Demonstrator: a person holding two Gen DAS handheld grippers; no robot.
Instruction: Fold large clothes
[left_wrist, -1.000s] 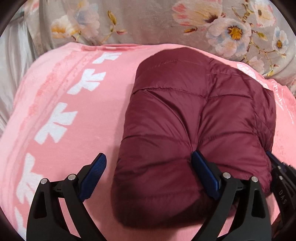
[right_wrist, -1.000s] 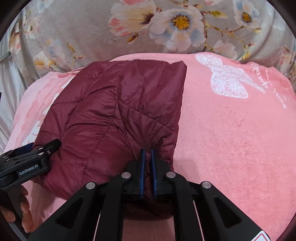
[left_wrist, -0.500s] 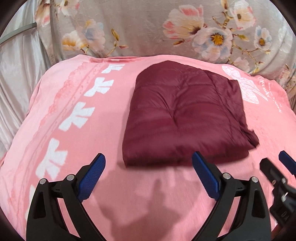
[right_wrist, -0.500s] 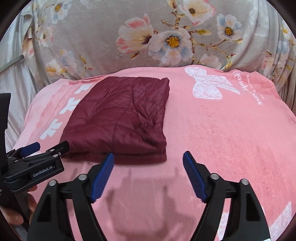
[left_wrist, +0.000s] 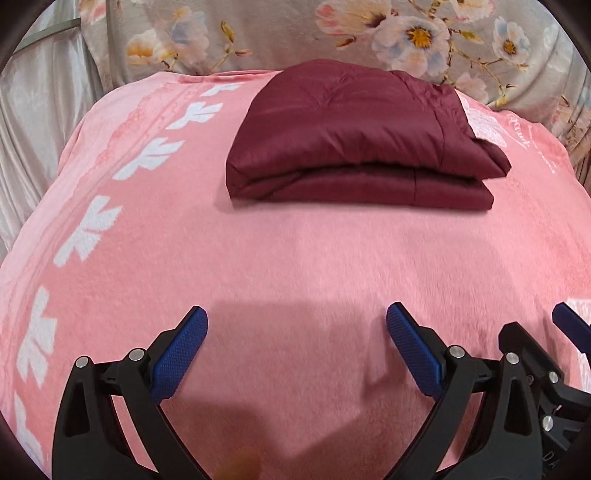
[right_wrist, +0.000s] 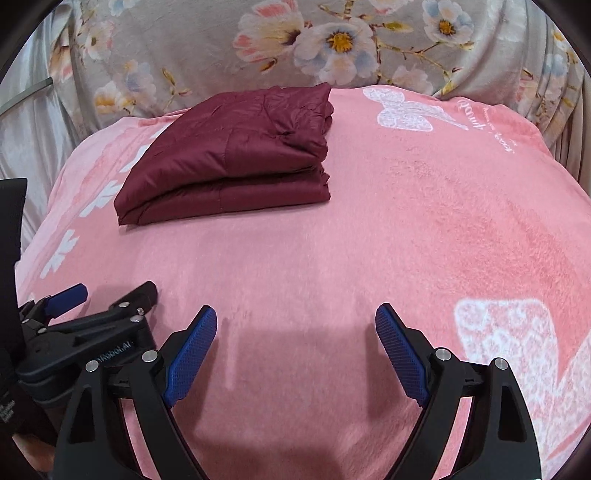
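One dark maroon quilted puffer jacket (left_wrist: 354, 140) lies folded into a compact stacked rectangle on the pink fleece blanket (left_wrist: 295, 266) covering the bed, toward its far side, near the grey floral-print fabric (right_wrist: 332, 44) behind. The layers sit fairly square, with one corner poking out at the right end in the left wrist view. Both claws hover low over bare blanket, well apart from the jacket: the left claw (left_wrist: 295, 347) is spread wide and empty, the right claw (right_wrist: 295, 347) likewise released. Folding looks finished; at most, the next move calls for tucking that loose corner.
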